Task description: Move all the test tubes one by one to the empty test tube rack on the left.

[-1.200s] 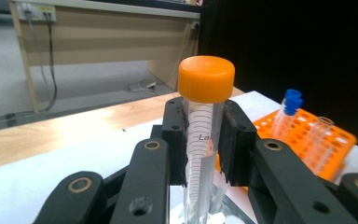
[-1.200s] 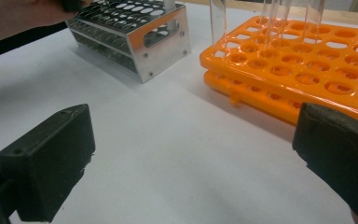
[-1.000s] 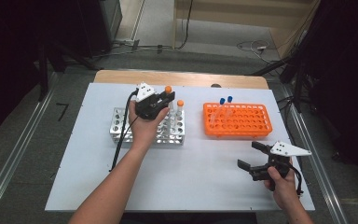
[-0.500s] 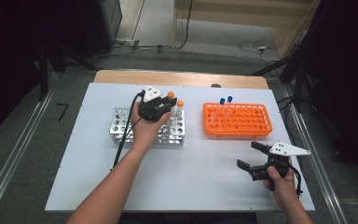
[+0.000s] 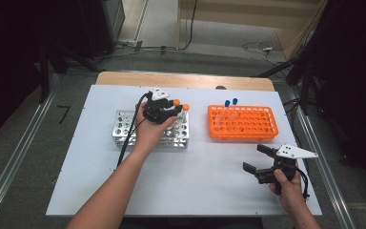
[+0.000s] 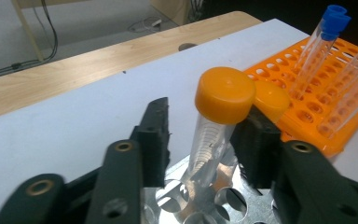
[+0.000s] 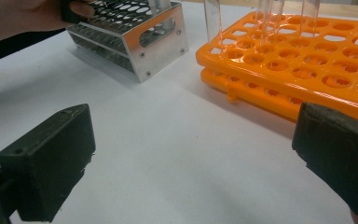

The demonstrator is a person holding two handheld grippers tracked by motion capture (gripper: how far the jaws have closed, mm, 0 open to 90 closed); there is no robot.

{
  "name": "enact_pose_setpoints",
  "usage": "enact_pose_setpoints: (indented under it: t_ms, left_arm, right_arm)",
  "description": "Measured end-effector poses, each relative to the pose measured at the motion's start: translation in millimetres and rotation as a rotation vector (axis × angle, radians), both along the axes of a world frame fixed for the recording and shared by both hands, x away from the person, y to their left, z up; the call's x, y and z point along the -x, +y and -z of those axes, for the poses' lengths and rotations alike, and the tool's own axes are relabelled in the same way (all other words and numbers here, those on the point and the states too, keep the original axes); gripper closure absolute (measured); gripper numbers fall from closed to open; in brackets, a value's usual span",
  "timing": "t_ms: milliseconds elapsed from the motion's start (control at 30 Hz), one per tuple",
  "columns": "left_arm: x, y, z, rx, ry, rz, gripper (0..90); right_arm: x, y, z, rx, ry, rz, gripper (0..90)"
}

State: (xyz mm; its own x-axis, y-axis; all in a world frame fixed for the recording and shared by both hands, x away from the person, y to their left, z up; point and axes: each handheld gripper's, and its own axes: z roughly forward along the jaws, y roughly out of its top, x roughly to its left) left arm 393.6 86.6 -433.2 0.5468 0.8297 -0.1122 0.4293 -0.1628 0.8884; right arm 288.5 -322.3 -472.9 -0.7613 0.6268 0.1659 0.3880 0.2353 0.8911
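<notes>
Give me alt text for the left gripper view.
An orange-capped tube stands tilted in a metal rack between the left gripper's black jaws, which have just been opening; a gap shows on its left side. Behind lie a second orange cap and an orange rack with blue-capped tubes.

On your desk [image 5: 186,191], the metal rack [image 5: 124,129] sits left of centre with the plastic rack [image 5: 243,125] to its right; one capped tube [image 6: 216,121] stands in the metal rack's far-right corner.

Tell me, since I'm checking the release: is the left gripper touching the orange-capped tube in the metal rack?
Cannot tell. In the left gripper view, the left gripper, just opening, clears the orange-capped tube on one side; the other pad sits against its edge.
</notes>
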Motion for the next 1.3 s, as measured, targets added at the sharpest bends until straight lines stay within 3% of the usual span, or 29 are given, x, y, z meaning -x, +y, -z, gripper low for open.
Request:
enact_pose_setpoints:
  t_ms: [67, 167, 367, 700, 900, 1167, 1300]
  left_arm:
    - [1.9, 2.7, -2.2, 0.035, -0.004, 0.007, 52.4]
    - [5.1, 4.4, -6.4, 0.045, -0.021, 0.010, 41.2]
    - [13.5, 6.2, -10.9, 0.079, -0.019, 0.047, 29.3]
    - [46.0, 19.6, -16.5, 0.174, -0.054, 0.134, 2.2]
    - [70.7, 32.3, -12.5, 0.221, -0.077, 0.166, 0.0]
    - [101.2, 41.8, -7.6, 0.224, -0.106, 0.170, 0.0]
    - [113.0, 43.3, -5.0, 0.224, -0.116, 0.177, 0.0]
  right_arm:
    - [0.0, 0.4, -0.5, 0.000, -0.005, 0.000, 0.0]
    - [-0.3, 1.4, -0.5, 0.004, -0.005, -0.002, 0.0]
    - [-0.6, 2.3, -0.9, 0.003, -0.005, 0.002, 0.0]
    - [-5.7, 3.2, -1.9, -0.007, 0.001, 0.020, 0.0]
    - [-10.6, 9.4, -3.3, -0.013, 0.003, 0.024, 0.0]
    - [-24.0, 21.6, -10.1, -0.033, -0.006, 0.040, 0.0]
    - [-36.4, 30.4, -14.1, -0.030, -0.018, 0.103, 6.6]
